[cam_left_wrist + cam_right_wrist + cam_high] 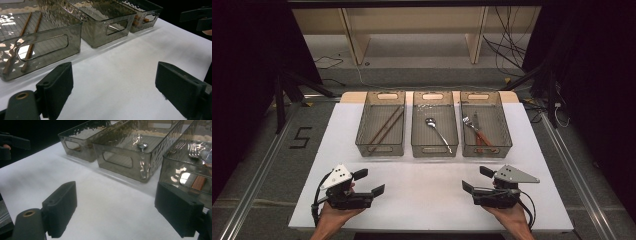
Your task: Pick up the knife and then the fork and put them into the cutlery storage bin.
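Chopsticks [385,126] — thin brown pair, slanted in smoky clear bin [362,131].

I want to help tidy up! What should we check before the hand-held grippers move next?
1. Left hand-held gripper open, holding nothing: ok.
2. Right hand-held gripper open, holding nothing: ok.
3. Chopsticks lying inside the left bin: ok.
4. Spoon inside the middle bin: ok.
5. Fork inside the right bin: ok.
6. A second utensil beside the fork: cannot tell what it is.

Dim surroundings, bright table [432,195], glare on bins [50,27].
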Action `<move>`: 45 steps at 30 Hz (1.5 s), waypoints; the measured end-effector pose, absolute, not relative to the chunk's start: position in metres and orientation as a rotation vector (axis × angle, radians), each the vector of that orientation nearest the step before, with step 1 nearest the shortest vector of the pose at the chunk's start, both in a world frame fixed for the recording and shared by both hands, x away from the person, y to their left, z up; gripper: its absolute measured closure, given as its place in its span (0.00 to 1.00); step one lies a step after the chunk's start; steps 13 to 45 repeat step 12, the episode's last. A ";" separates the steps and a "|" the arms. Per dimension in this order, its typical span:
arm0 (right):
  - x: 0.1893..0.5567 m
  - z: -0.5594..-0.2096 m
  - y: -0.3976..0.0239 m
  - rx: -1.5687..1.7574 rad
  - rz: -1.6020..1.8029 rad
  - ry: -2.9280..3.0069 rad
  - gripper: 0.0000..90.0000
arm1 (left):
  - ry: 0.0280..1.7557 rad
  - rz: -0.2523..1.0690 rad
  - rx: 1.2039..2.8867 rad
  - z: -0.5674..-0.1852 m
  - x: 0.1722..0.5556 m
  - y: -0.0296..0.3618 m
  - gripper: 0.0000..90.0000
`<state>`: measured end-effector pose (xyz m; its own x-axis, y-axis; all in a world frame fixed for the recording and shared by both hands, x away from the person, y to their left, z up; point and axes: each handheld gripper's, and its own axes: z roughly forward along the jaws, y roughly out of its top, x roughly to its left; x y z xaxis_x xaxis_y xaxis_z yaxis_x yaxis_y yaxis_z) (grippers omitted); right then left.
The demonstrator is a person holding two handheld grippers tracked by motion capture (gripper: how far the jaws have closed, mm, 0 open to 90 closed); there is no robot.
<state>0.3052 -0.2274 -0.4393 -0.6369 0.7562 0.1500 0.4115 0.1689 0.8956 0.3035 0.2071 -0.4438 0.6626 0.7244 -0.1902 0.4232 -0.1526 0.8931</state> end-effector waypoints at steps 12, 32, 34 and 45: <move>0.306 -0.440 -0.227 1.113 1.455 2.123 0.21 | 0.922 0.346 1.780 -0.444 0.304 0.207 0.16; 0.306 -0.440 -0.227 1.113 1.455 2.123 0.21 | 0.922 0.346 1.780 -0.444 0.304 0.207 0.16; 0.306 -0.440 -0.227 1.113 1.455 2.123 0.21 | 0.922 0.346 1.780 -0.444 0.304 0.207 0.16; 0.306 -0.440 -0.227 1.113 1.455 2.123 0.21 | 0.922 0.346 1.780 -0.444 0.304 0.207 0.16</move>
